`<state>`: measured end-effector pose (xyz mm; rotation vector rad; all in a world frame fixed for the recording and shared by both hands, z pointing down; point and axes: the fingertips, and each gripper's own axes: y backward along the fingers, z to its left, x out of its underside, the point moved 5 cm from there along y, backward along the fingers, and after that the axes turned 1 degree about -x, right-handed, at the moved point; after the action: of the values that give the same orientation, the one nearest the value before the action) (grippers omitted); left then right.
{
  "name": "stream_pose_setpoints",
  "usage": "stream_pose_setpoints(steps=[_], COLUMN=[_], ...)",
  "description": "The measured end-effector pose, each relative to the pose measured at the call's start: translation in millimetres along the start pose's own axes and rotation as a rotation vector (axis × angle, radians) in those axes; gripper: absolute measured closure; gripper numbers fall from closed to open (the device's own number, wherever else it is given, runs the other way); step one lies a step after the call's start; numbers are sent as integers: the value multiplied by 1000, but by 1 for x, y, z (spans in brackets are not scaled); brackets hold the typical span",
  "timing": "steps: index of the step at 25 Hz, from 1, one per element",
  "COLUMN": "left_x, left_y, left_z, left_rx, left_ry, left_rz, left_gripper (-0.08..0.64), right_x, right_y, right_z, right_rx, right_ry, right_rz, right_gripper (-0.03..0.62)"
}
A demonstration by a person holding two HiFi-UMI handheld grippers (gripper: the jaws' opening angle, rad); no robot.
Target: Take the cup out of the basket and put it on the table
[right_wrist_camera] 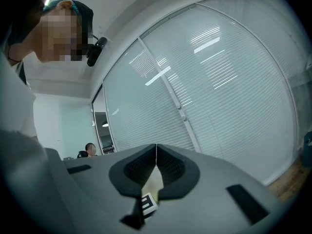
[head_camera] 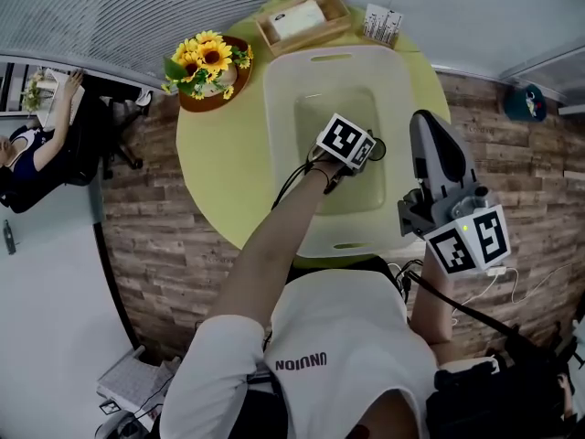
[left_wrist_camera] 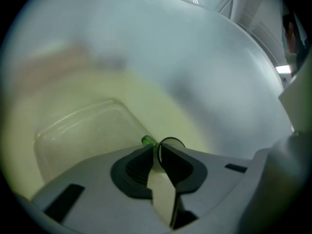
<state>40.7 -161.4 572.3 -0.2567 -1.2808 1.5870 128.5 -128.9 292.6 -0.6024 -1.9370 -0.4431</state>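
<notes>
A clear cup (left_wrist_camera: 169, 141) with a green handle (left_wrist_camera: 148, 141) sits deep in the white plastic basket (head_camera: 283, 90). My left gripper (left_wrist_camera: 157, 152) reaches down into the basket, and its dark pads pinch the cup's rim wall. In the head view the left gripper (head_camera: 366, 154) is mostly hidden under its marker cube, and the cup does not show there. My right gripper (head_camera: 425, 124) hovers beside the basket's right edge, off the table, pointing level. Its jaws (right_wrist_camera: 156, 152) are shut with nothing between them, facing window blinds.
The basket stands on a round yellow-green table (head_camera: 219, 172). Behind it are a bowl of sunflowers (head_camera: 208, 67), a wooden tray holding a white box (head_camera: 302, 21) and a small printed card (head_camera: 382, 23). A person sits at a desk far left (head_camera: 27, 154).
</notes>
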Motion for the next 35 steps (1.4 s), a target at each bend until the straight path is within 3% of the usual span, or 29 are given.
stream_pose_setpoints(steps=[7,15,27,35], left_x=[5,3,-19,-33], left_y=[1,4,48,82], left_z=[8,9,5,-1], left_rx=[-64,-71,-173,-245], left_ry=[-23,-10,-12,-63], left_rz=[25,26,-150,-301], left_gripper=[526,528,528,529], right_x=[1,-1,-10,-13], right_y=[1,1,7,10], right_z=[3,5,19,33], right_rx=[0,0,-15,-27], right_ry=[3,6,22,49], right_rz=[-1,-9,-37,-46], right_gripper=[572,572,572,572])
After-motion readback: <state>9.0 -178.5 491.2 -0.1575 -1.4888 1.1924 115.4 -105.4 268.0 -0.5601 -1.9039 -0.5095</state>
